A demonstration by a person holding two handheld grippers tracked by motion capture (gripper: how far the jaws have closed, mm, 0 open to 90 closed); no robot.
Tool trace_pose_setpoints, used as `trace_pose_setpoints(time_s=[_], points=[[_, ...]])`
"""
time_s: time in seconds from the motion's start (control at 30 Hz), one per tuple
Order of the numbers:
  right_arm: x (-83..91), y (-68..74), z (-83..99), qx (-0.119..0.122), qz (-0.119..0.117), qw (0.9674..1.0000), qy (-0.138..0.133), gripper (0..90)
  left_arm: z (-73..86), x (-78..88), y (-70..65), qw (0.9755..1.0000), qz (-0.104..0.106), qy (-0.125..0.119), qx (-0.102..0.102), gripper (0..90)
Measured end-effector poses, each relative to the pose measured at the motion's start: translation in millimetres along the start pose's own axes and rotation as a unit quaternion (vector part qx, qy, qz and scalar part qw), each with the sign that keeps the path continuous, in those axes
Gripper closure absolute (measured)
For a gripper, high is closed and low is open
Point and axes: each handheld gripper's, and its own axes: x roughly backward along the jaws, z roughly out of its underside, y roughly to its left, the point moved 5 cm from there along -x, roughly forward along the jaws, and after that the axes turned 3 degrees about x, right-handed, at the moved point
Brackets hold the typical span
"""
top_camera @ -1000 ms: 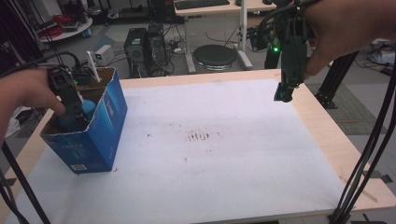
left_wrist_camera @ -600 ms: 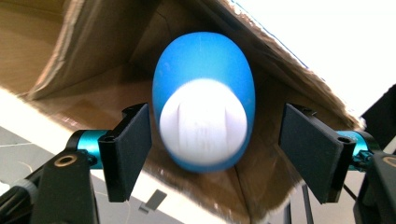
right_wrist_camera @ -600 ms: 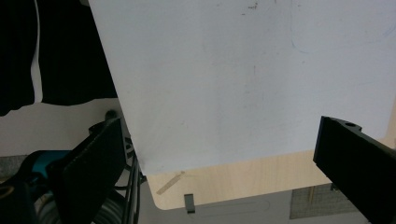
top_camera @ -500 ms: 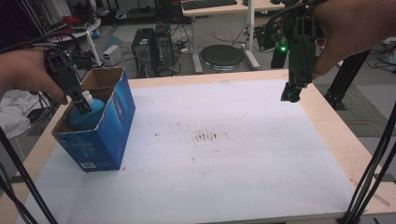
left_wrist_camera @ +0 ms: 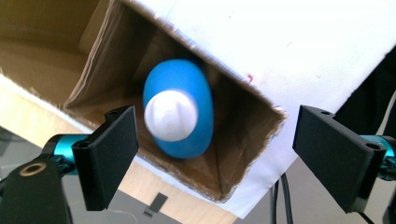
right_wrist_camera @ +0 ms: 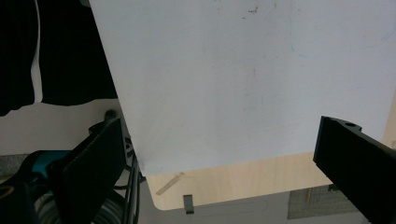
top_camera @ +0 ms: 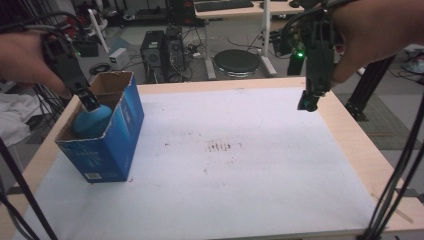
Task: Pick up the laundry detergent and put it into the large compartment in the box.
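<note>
Inside torn cardboard box (top_camera: 107,145): smooth rounded bottle (left_wrist_camera: 180,109).

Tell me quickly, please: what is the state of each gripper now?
Left gripper: open, jaws have just been opening, above the blue bottle in the box, holding nothing.
Right gripper: open, empty, over the table.

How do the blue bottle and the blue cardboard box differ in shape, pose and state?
The blue bottle is rounded and smooth; the blue cardboard box is straight-sided with ragged top edges. The bottle is capped white and closed; the box stands open at the top. The bottle sits inside the box, while the box rests on the white table. Both are blue outside.
</note>
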Motion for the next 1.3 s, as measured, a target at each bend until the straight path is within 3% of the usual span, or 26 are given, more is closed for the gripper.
trace_pose_setpoints(time_s=[0.17, 0.23, 0.43, 0.7, 0.9, 1.3], points=[[-0.9, 0.4, -2.3, 0.002, -0.002, 1.0000, 0.003, 1.8, -8.4, 6.3, -11.7, 0.9998, 0.000, -0.001, -0.022, 9.4], [-0.6, 0.3, -4.0, 0.004, -0.001, 1.0000, 0.001, 1.8, -17.6, 10.3, -19.9, 0.9994, -0.004, -0.012, -0.031, 5.3], [-1.2, 0.8, -5.5, 0.005, -0.002, 1.0000, 0.000, 1.7, -31.8, 9.8, -37.7, 0.9976, 0.001, 0.000, -0.069, 5.3], [-0.6, 2.2, -3.9, 0.003, -0.002, 1.0000, -0.001, 1.8, -45.1, 7.3, -49.2, 0.9960, 0.003, 0.006, -0.089, 5.3], [0.5, 3.4, -3.2, 0.003, -0.002, 1.0000, -0.002, 1.8, -51.6, 4.7, -61.9, 0.9945, 0.015, 0.014, -0.103, 5.2], [-0.3, 5.4, -8.0, 0.010, -0.003, 0.9999, -0.001, 1.8, -67.5, -8.3, -82.2, 0.9896, 0.022, 0.027, -0.140, 1.6]])
